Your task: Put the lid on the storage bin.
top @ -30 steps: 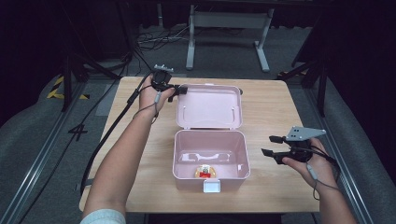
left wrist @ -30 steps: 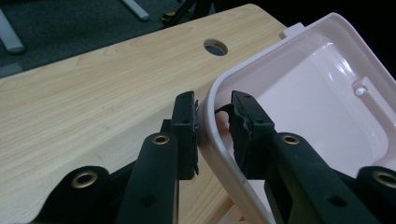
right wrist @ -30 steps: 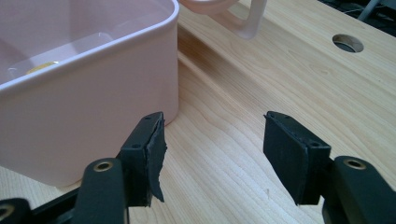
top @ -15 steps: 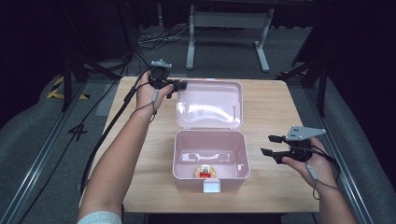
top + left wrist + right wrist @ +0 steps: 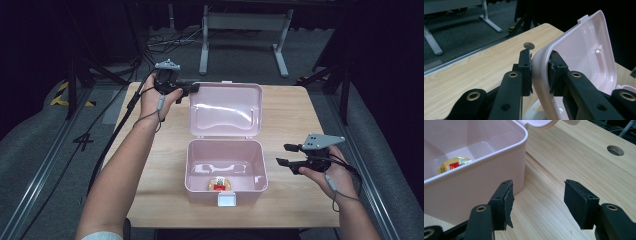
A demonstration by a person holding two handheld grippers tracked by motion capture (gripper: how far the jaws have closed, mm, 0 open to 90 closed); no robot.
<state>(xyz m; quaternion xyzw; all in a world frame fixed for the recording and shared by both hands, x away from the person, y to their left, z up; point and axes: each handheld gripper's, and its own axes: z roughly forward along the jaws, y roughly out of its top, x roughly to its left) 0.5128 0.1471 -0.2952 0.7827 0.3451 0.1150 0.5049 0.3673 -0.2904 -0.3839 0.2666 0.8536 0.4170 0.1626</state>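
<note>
A light wooden table (image 5: pixel 300 115) with a round hole (image 5: pixel 615 150) in its top stands on grey carpet (image 5: pixel 40 135), a metal-legged desk frame (image 5: pixel 242 30) and loose cables (image 5: pixel 160 42) behind in darkness.

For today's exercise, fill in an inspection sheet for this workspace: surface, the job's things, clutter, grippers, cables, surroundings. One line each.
Surface: wooden table, a round hole near its far corner.
Job's things: pink box open, a small packet inside; its lid raised.
Clutter: nothing seen.
Grippers: left gripper shut on the lid's edge; right gripper open, beside the box, holding nothing.
Cables: one trails from each gripper; more lie on the floor beyond the table.
Surroundings: dark room, grey floor, metal stand legs.
</note>
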